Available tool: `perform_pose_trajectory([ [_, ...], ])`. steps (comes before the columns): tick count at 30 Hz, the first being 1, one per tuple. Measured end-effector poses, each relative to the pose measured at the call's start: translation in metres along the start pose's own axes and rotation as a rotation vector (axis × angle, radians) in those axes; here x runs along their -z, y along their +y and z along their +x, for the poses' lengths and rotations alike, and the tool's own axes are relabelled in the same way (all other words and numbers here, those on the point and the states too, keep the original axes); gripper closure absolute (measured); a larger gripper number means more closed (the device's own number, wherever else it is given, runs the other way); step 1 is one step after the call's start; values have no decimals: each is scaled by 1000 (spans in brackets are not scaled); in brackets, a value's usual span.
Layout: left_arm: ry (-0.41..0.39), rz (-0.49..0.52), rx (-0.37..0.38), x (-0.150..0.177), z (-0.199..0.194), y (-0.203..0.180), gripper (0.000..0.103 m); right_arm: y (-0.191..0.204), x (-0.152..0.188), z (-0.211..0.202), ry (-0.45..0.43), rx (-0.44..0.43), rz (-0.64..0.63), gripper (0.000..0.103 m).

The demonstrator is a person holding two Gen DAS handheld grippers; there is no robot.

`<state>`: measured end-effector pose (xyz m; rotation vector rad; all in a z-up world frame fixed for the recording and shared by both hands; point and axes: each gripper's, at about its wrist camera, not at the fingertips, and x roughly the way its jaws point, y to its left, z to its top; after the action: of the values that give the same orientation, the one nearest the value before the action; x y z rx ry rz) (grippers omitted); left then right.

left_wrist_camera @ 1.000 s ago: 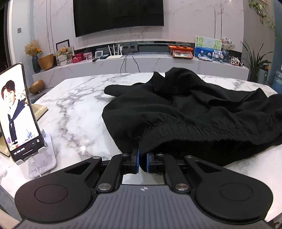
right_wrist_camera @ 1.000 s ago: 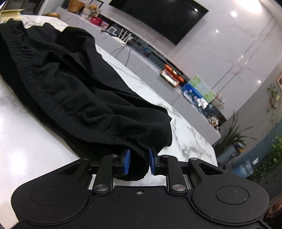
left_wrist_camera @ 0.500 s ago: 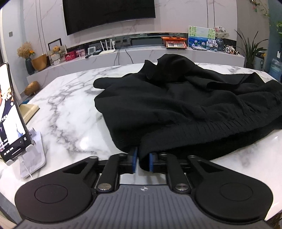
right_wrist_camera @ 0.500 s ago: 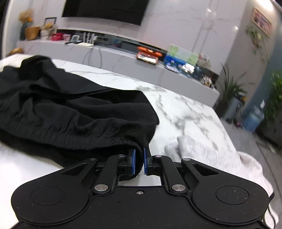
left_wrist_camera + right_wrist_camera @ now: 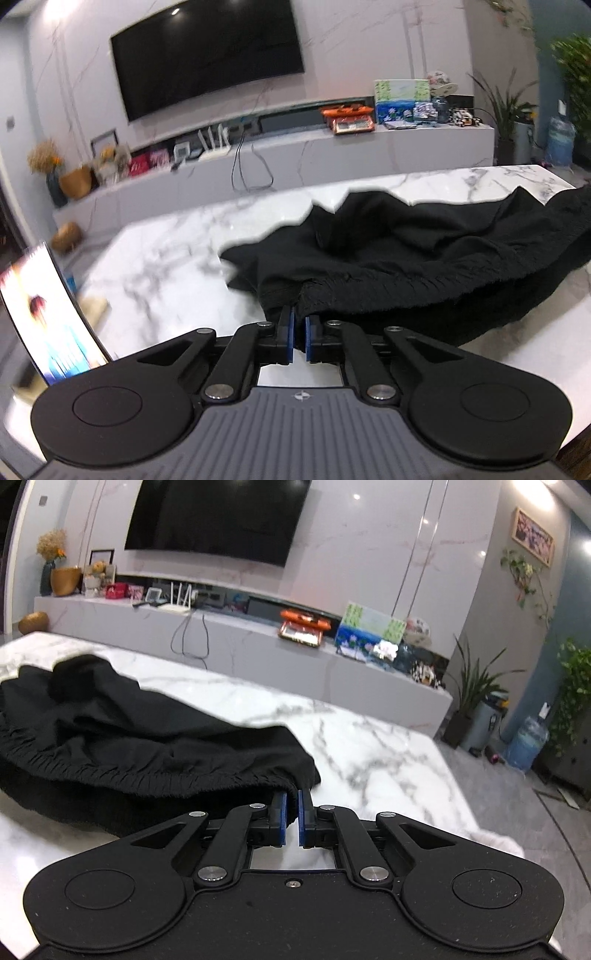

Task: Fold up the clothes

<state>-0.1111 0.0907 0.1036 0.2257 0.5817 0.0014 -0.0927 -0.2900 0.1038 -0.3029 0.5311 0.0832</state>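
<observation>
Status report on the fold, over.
Left gripper and right gripper both shut on black shorts, waistband ends pinched. Marble table bare ahead.

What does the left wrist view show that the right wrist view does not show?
Only the left wrist view shows the lit phone screen at the table's left edge and the left gripper, shut on the black garment's gathered waistband.

Only the right wrist view shows the framed picture on the side wall, a pale cloth at the table's near right edge and the right gripper, shut on the waistband's other end.

Both show the black garment, white marble table, black television and blue water jug.
</observation>
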Motion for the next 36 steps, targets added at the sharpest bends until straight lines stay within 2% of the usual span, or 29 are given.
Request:
perform_pose_trajectory([
  [3,-33,20,5,-33,-13,14,98,0,-18,-12,-23,7,-52,100],
  [6,-69,38,5,-67,-26,28,98,-3,-52,-32,-72,33,-111,100],
  [13,-214,111,-65,-138,-63,41,98,-13,-137,-88,-224,125,-226,100],
  [15,-249,118,-81,-157,-73,44,98,-17,-152,-99,-256,145,-238,100],
  [17,-280,125,-96,-176,-83,46,98,-26,-184,-117,-298,161,-224,100],
  [21,-278,161,-118,-206,-81,45,98,-41,-222,-124,-303,160,-193,100],
  [25,-195,216,-124,-226,-50,40,98,-55,-257,-102,-222,123,-137,100],
  [27,-168,242,-148,-231,-32,37,98,-56,-263,-89,-193,108,-123,100],
  [33,-125,233,-201,-249,18,34,98,-50,-279,-30,-105,88,-78,100],
  [36,-141,254,-253,-265,40,30,98,-51,-289,-1,-94,88,-11,100],
])
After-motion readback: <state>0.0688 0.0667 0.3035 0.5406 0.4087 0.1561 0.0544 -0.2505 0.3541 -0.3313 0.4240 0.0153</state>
